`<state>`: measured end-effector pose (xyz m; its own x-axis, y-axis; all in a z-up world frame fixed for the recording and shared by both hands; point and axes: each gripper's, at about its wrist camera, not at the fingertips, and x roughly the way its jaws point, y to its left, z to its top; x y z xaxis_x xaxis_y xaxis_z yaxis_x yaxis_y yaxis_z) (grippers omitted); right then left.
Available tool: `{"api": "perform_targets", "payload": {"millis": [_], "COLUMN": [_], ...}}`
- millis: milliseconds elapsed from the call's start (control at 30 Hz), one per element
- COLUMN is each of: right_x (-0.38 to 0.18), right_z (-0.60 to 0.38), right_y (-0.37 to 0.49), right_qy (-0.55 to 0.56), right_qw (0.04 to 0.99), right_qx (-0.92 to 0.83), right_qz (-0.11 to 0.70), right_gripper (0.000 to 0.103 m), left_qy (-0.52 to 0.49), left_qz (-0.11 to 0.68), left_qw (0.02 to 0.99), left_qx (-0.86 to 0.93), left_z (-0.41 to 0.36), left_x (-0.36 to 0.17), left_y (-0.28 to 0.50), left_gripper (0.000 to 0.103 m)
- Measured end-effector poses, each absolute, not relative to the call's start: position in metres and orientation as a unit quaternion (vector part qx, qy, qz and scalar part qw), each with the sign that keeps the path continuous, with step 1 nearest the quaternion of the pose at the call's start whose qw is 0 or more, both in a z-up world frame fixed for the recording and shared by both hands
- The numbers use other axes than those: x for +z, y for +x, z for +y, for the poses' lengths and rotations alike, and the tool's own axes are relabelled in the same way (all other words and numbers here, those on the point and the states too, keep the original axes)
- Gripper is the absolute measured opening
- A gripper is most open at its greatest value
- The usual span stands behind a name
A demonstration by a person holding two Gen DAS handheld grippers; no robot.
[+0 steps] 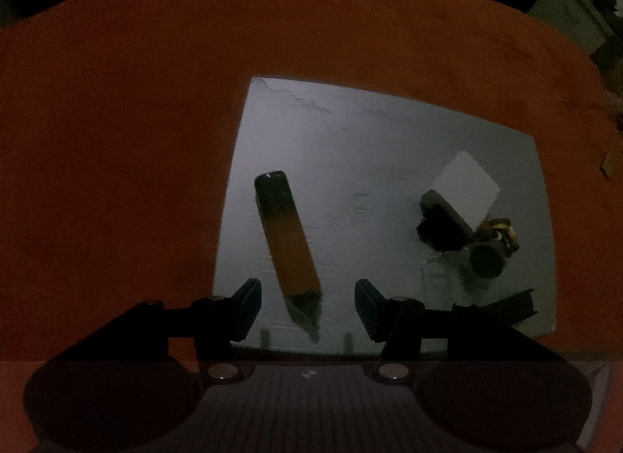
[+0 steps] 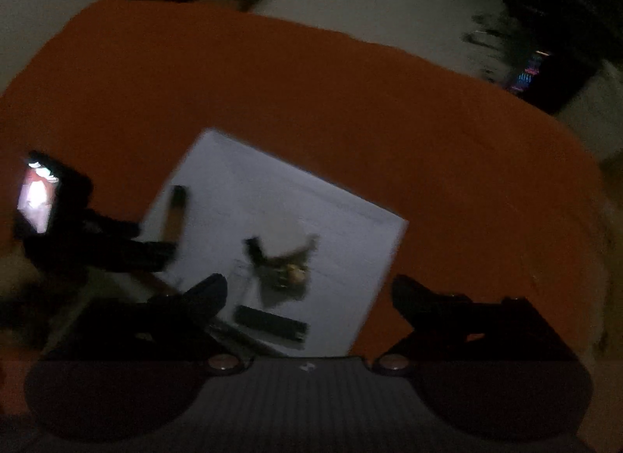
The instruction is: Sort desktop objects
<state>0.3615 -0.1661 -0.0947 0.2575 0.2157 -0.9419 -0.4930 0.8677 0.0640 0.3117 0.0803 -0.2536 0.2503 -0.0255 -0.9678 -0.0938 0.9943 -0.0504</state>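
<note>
A pale grey board point(image 1: 389, 133) lies on an orange cloth point(image 1: 117, 141). On it rests an orange bar with dark ends point(image 1: 286, 246), its near tip between the fingers of my left gripper point(image 1: 307, 309), which is open just above it. To the right sits a pile: a white card point(image 1: 467, 184), a dark cylinder point(image 1: 447, 215), a round dark cap point(image 1: 486, 260), a small brownish item point(image 1: 500, 229). My right gripper point(image 2: 309, 297) is open above the board point(image 2: 342, 227), over the blurred pile point(image 2: 284, 270). A black ridged strip point(image 2: 270, 322) lies near it. The orange bar point(image 2: 175, 215) shows at left.
The left gripper's body with a lit screen point(image 2: 37, 200) appears at the left of the right wrist view. The orange cloth point(image 2: 272, 102) spreads widely around the board. Beyond its far edge is pale floor and dark furniture point(image 2: 557, 79). The scene is dim.
</note>
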Motion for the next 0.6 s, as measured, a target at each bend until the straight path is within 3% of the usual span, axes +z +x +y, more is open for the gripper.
{"api": "perform_targets", "payload": {"millis": [100, 433, 600], "right_x": [-0.109, -0.238, -0.26], "right_z": [-0.147, -0.126, -0.135], "right_y": [0.368, 0.377, 0.385], "right_qy": [-0.171, -0.167, -0.124], "right_qw": [0.777, 0.762, 0.759], "right_qx": [0.281, 0.318, 0.291], "right_qz": [0.537, 0.538, 0.568], "right_gripper": [0.096, 0.096, 0.096], "left_qy": [-0.062, -0.06, -0.069], "left_qz": [0.604, 0.578, 0.579], "left_qw": [0.795, 0.813, 0.813], "left_qx": [0.017, 0.011, 0.008], "left_z": [0.089, 0.099, 0.102], "left_x": [-0.256, -0.269, -0.277], "left_y": [0.313, 0.318, 0.319], "left_gripper": [0.067, 0.068, 0.068]}}
